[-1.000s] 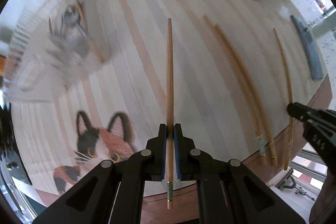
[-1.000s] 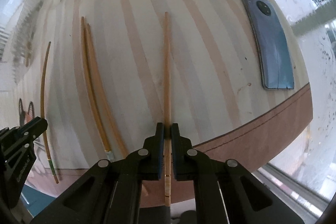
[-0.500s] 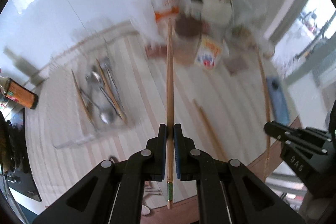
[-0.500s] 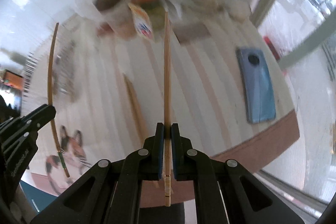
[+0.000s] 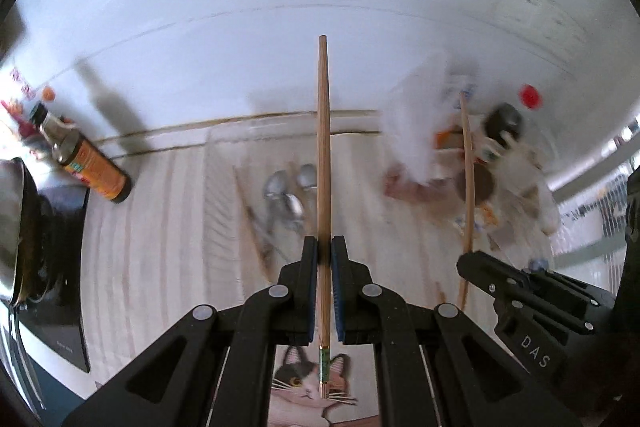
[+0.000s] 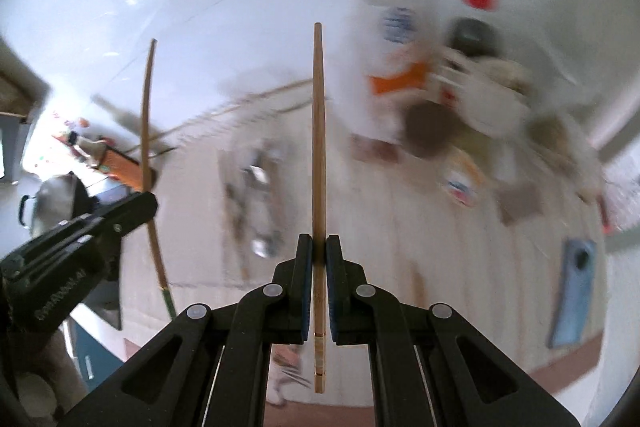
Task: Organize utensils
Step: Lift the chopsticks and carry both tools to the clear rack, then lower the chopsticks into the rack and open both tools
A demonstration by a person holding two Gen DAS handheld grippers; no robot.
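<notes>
My left gripper [image 5: 324,247] is shut on a wooden chopstick [image 5: 323,163] with a green band at its rear end, held in the air and pointing toward the back wall. My right gripper [image 6: 319,245] is shut on a second wooden chopstick [image 6: 318,147], also raised. Each gripper shows in the other's view: the right one [image 5: 520,291] at lower right, the left one [image 6: 80,231] at lower left. Below, blurred, a clear tray [image 5: 224,187] holds spoons [image 5: 290,187] and a chopstick [image 5: 252,219]. The tray also shows in the right wrist view [image 6: 256,203].
A sauce bottle [image 5: 86,159] and a dark pan [image 5: 24,227] stand at the left. Jars, bags and packets [image 6: 460,99] crowd the back right. A blue phone [image 6: 572,291] lies at the right edge. A cat picture [image 5: 308,383] is on the mat near me.
Both grippers have lifted their chopsticks off the striped mat and tilted up toward the back wall. They have moved left, and the utensil tray now lies ahead of them.
</notes>
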